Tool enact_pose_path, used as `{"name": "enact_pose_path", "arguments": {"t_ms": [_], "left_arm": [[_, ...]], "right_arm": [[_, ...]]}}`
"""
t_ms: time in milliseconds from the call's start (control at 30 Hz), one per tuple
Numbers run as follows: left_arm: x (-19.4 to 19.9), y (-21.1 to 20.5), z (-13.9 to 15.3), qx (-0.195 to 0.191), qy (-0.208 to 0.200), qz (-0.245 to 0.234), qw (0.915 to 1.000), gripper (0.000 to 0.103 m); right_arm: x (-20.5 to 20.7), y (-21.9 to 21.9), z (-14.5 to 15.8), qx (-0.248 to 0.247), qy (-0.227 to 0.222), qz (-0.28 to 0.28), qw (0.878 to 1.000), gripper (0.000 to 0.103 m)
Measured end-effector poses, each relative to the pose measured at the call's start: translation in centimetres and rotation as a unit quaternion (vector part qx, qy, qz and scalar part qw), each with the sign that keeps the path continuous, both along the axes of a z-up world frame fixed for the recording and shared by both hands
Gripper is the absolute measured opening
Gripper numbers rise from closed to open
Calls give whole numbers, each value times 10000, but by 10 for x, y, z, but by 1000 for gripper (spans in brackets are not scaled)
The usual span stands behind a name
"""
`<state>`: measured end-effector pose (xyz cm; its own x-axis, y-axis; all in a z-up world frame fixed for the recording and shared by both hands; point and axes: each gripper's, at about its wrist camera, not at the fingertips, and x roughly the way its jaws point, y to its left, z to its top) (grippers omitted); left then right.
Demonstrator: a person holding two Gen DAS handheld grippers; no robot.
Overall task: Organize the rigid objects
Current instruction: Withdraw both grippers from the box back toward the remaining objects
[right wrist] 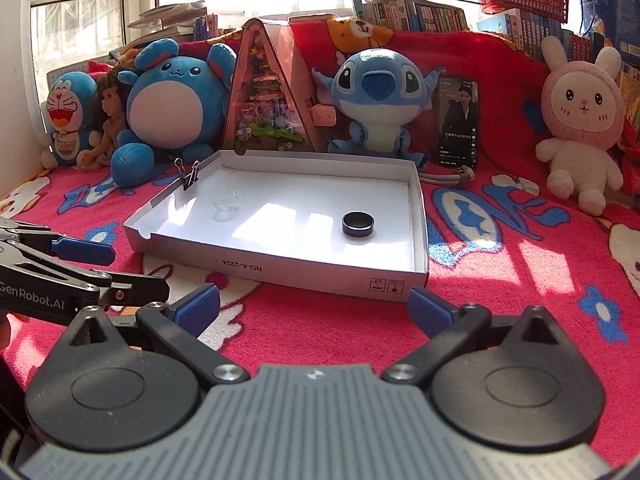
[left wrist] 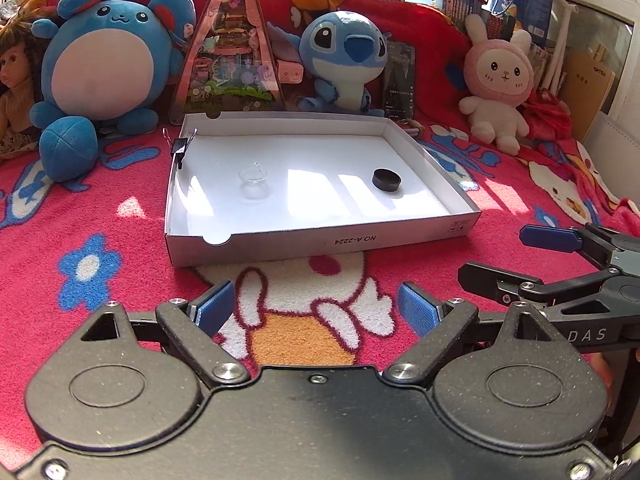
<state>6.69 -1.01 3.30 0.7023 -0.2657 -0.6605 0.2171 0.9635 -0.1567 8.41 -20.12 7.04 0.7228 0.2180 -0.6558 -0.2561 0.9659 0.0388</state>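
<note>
Inside the shallow white cardboard box (right wrist: 280, 276) lie a small clear glass dish (right wrist: 226, 202) near its clipped left wall and a round black cap (right wrist: 358, 223) towards its right wall. Both the left gripper (left wrist: 316, 312) and right gripper (right wrist: 314, 310) hover before the box, jaws released and empty.

White box lid (left wrist: 424, 152) holds a clear glass dish (left wrist: 255, 178) and black cap (left wrist: 386, 179).

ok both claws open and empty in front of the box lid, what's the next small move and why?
Probably ease the right claw forward over the white box lid's near wall toward the black round cap. It lies loose on the lid's right side, nearest that claw; the clear glass dish sits left, closer to the left claw.
</note>
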Motion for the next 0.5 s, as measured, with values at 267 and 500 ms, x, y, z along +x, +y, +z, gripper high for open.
{"name": "enact_pose_path", "arguments": {"t_ms": [267, 500], "left_arm": [[-16, 0, -7, 119, -46, 32, 9999, 88], [-27, 5, -12, 16, 212, 49, 9998, 83]], "right_arm": [[-26, -8, -5, 22, -158, -137, 9998, 103], [-44, -13, -12, 44, -184, -182, 9997, 102]]}}
